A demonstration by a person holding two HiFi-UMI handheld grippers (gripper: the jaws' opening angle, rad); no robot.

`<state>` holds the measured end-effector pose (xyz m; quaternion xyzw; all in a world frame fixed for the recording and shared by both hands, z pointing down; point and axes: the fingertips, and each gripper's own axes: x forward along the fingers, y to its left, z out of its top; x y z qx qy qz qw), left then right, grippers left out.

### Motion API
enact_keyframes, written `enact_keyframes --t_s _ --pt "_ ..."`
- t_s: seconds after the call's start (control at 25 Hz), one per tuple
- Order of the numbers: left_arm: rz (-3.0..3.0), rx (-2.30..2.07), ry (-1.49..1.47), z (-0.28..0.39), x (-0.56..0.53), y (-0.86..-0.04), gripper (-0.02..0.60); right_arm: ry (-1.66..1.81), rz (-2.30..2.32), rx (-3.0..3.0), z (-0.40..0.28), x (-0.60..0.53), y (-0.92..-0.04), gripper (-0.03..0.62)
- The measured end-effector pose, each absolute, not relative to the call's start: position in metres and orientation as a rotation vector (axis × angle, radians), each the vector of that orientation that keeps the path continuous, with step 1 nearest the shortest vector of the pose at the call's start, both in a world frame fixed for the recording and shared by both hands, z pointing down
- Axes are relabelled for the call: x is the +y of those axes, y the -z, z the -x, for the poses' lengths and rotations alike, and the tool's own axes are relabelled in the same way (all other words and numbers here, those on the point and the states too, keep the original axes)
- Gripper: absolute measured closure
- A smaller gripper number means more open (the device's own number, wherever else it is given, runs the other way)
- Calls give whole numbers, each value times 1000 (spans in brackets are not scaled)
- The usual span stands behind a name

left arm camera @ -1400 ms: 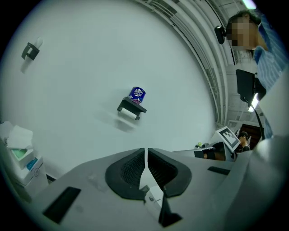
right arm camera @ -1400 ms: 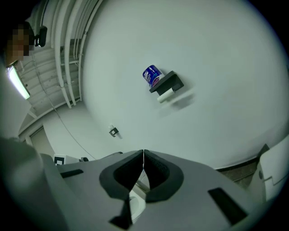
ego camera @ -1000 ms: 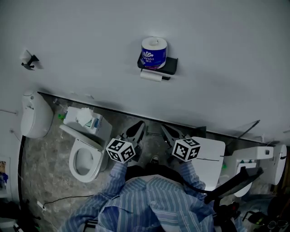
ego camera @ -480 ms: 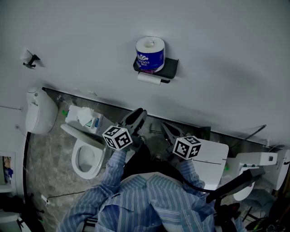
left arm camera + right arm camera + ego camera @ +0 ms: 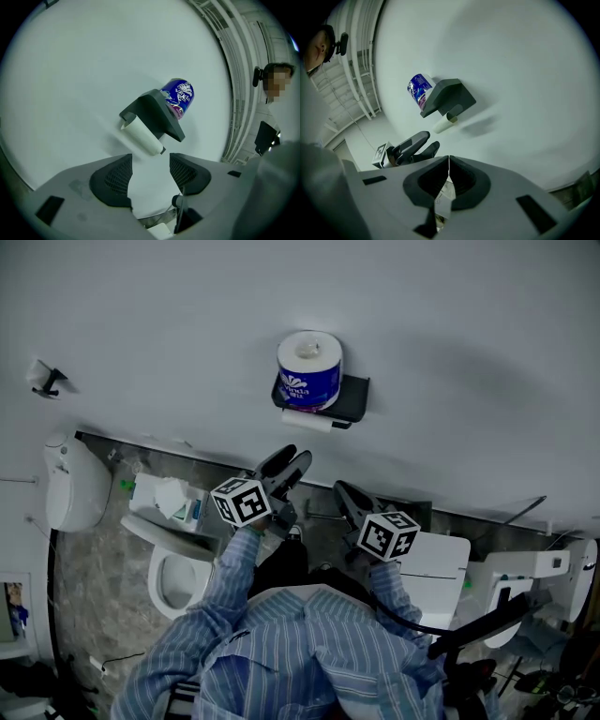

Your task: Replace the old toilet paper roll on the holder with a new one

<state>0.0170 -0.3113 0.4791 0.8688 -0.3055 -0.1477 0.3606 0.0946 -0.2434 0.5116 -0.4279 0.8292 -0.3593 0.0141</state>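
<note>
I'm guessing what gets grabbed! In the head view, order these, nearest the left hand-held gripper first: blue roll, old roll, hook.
1. Old roll, just beyond the left hand-held gripper, whose empty jaws are opening.
2. Blue roll, on the holder.
3. Hook, far left.

a dark grey wall-mounted holder (image 5: 352, 396) with a flat shelf on top is fixed to the pale wall. a full toilet paper roll in a blue printed wrapper (image 5: 309, 376) stands upright on the shelf, toward its left end in the head view, with its white top and core hole facing up. below the shelf a thin pale old roll (image 5: 307, 421), little more than a tube, lies level on the holder's bar, parallel to the wall. the shelf sits between the two rolls, which do not touch.
</note>
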Motion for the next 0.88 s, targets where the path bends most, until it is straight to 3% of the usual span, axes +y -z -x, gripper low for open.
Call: enact_keyframes --t_s 0.68,0.76,0.88 --pt "-1918 -514 735 -17 -376 -455 347 1161 1460 2514 -102 -270 -521 588" --pt "-1905 -515 733 -17 -377 -457 390 1166 1469 2504 -103 -270 -521 588" --pt "-1906 -506 726 -19 -376 -458 397 1175 1483 2492 -105 -269 -524 588"
